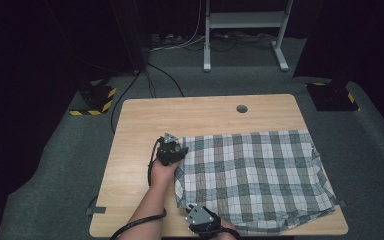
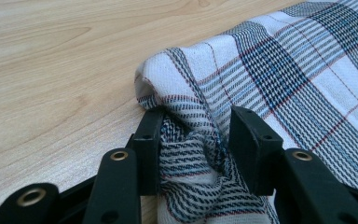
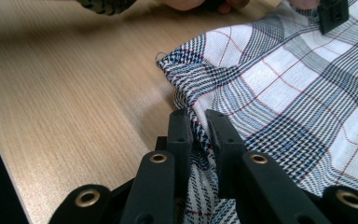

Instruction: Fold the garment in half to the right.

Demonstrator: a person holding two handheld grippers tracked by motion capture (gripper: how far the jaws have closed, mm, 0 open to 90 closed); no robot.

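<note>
Cloth: a white, grey-and-blue checked woven cloth (image 1: 250, 175) lies spread over the right and near part of the light wooden table (image 1: 140, 125), its right edge reaching the table's right side.
Left gripper: the black left gripper (image 2: 196, 140) sits at the cloth's far-left corner, jaws narrowed on a bunched fold of fabric between them.
Right gripper: the black right gripper (image 3: 199, 133) is at the near-left corner, jaws almost closed, pinching the hem.
Why held so: both left corners are taken at once, probably to lift that edge evenly and fold or drag it.
Risk: thin fabric may slip from the right pinch.
</note>
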